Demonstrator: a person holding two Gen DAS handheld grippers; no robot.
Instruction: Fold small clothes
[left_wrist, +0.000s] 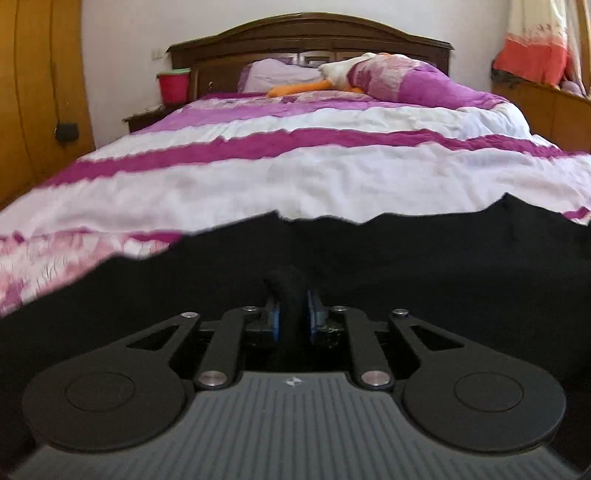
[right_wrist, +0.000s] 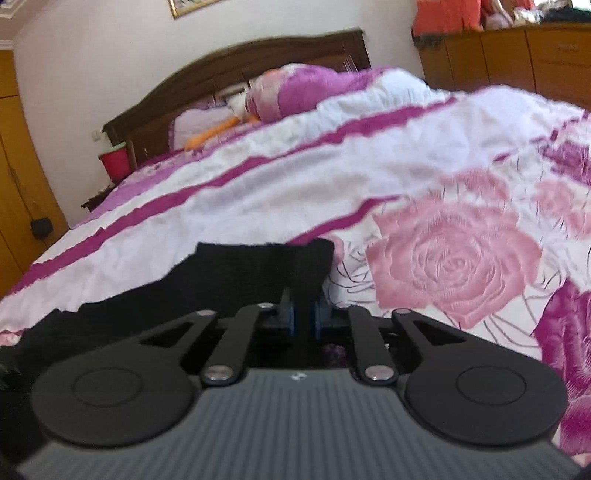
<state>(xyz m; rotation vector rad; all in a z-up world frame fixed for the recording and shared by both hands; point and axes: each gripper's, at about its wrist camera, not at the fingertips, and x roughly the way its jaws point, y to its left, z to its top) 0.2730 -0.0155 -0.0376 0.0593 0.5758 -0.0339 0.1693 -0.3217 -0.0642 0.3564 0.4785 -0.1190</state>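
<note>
Pinching black garment in left hand-held gripper and right hand-held gripper; spreading over bed just ahead of both.

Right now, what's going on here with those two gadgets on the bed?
A person is folding a black garment on a bed with a purple and white quilt. Each hand holds a claw tool. The left claw is pinched shut on a bunch of the black cloth, and the right claw grips it near a corner. The garment lies at the foot of the bed, not yet neatly folded.
</note>
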